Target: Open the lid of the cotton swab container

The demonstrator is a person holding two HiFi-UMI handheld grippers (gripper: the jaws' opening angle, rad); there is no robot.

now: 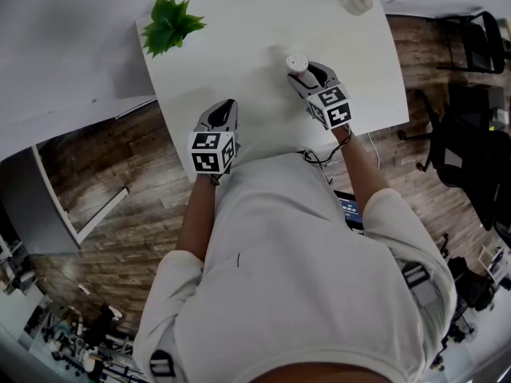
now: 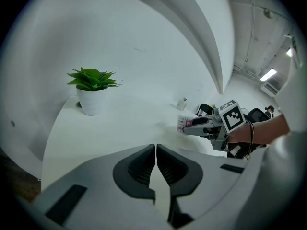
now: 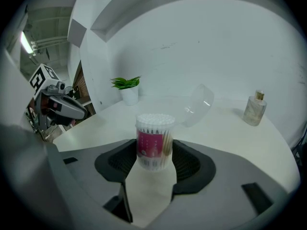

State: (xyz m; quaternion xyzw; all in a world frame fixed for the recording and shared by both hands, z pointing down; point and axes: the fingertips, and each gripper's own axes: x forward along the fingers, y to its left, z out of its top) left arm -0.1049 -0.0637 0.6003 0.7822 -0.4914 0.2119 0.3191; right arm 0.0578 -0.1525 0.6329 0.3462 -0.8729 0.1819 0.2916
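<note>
Right gripper view, one swab container (image 3: 154,137) clamped in right tongs (image 3: 154,152), left tongs (image 2: 156,153) closed, one plant (image 3: 125,83)

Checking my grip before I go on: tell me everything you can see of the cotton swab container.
The cotton swab container is a clear plastic cylinder with a pink label, packed with upright swabs whose white tips show at its open top. It stands upright between the right gripper's pads, which press both sides. A clear cap, probably its lid, lies apart on the table behind. Whether its base rests on the table is unclear.
</note>
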